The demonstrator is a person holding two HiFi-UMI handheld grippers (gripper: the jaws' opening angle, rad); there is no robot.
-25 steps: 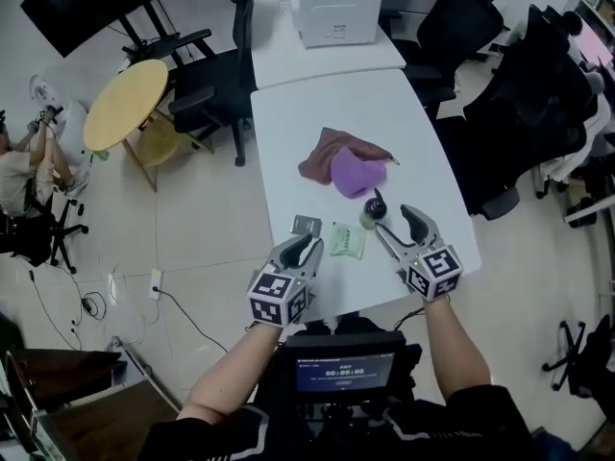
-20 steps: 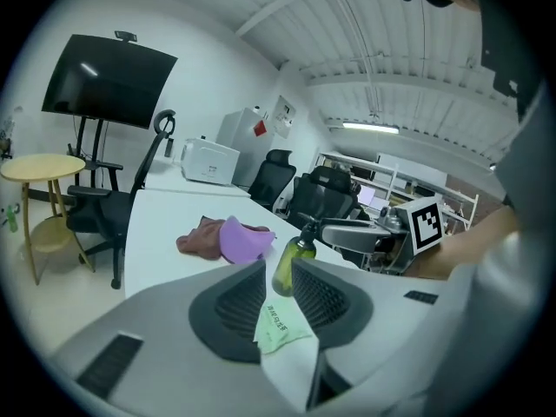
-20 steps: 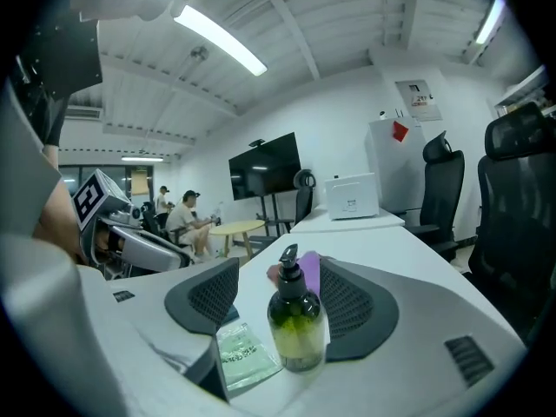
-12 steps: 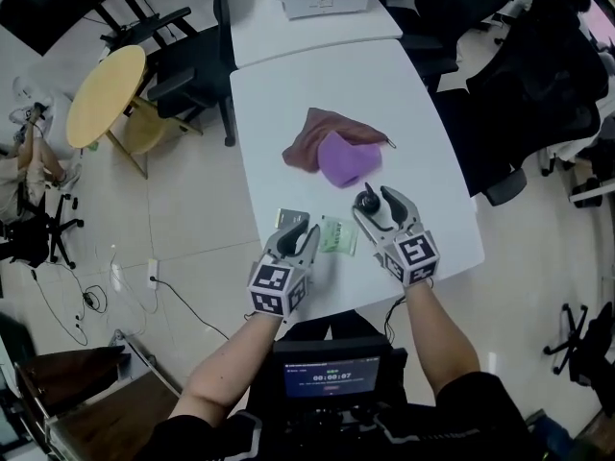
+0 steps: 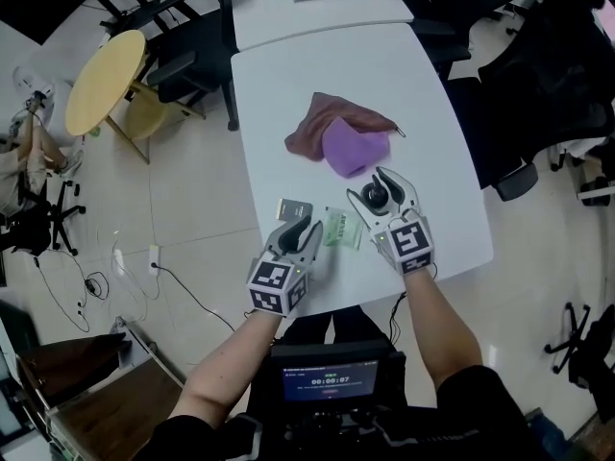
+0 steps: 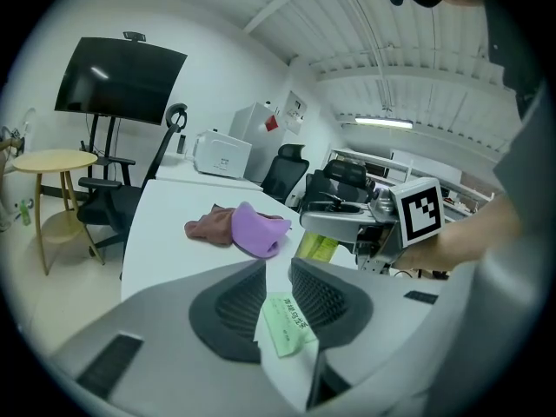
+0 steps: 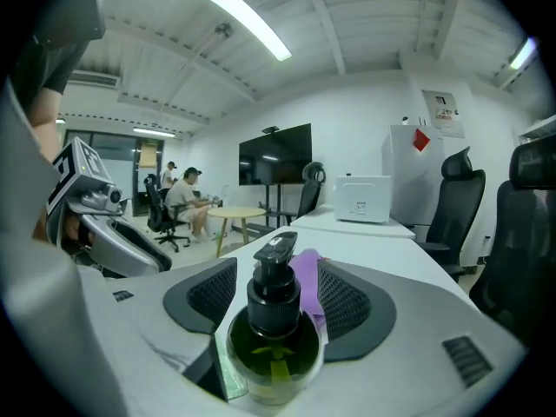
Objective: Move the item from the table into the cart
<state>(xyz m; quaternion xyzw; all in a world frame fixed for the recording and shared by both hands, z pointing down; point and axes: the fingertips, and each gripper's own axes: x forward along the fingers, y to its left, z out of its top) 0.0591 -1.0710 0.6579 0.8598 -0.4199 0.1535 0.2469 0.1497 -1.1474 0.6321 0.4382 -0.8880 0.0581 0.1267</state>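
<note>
1. White counter [image 5: 317,75] carries everything: a brown cloth [image 5: 322,123] with a purple item [image 5: 354,147] lying against its near edge, a small grey square piece [image 5: 294,208], a green packet [image 5: 342,229] and a pump bottle [image 7: 274,320].
2. The pump bottle stands upright on the counter, just nearer the person than the purple item, with its black pump head up.
3. The right hand-held gripper [image 5: 380,190] has its jaws spread wide, one on each side of the bottle. A gap shows at both sides, so it has no grip on it.
4. The left hand-held gripper [image 6: 278,272] holds nothing. Its jaws stand a narrow gap apart, and the green packet shows through that gap, flat on the counter.
5. The grey square piece lies just left of the packet.
</note>
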